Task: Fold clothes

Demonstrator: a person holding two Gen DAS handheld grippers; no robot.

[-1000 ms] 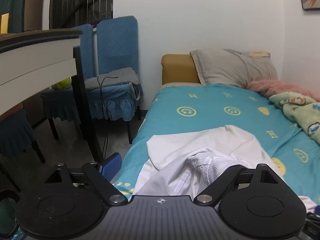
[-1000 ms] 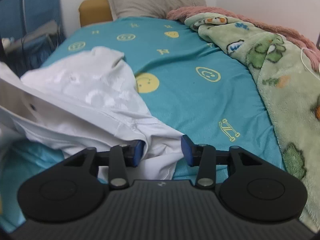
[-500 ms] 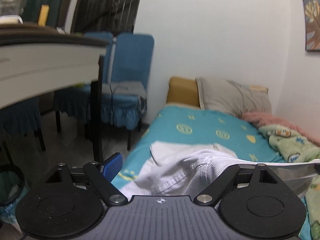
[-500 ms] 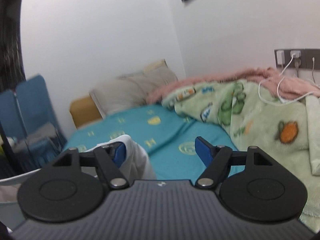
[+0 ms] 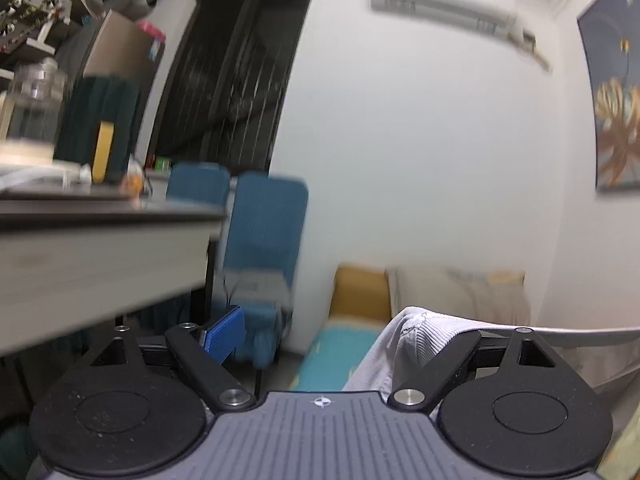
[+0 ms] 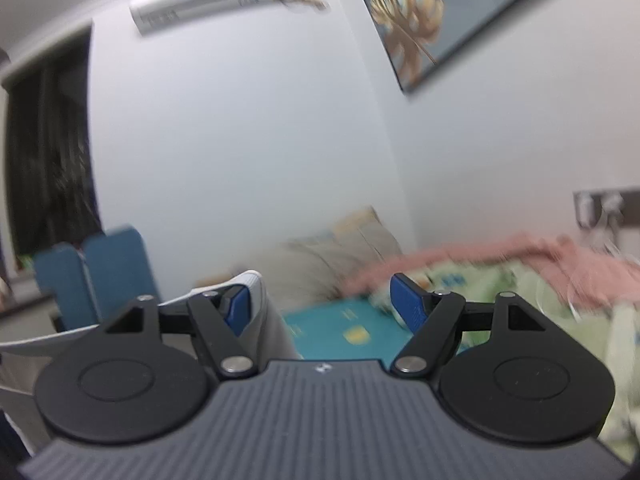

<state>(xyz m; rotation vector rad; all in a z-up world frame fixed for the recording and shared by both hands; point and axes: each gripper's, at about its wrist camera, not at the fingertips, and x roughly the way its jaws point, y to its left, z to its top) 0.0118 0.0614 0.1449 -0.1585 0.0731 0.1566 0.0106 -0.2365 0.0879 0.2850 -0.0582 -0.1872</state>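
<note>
White garment (image 5: 416,344) is hanging off both hand-held grippers, low in frame, above the bed (image 6: 348,328). Left (image 5: 340,334) and right (image 6: 320,300): jaws spread wide, cloth draping over one finger each. Folding is looking barely begun.

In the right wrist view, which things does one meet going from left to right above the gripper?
Dark barred doorway → blue fabric chairs → white garment draped over the right gripper's left finger → grey pillow → pink fuzzy blanket → grey wall socket strip.
</note>
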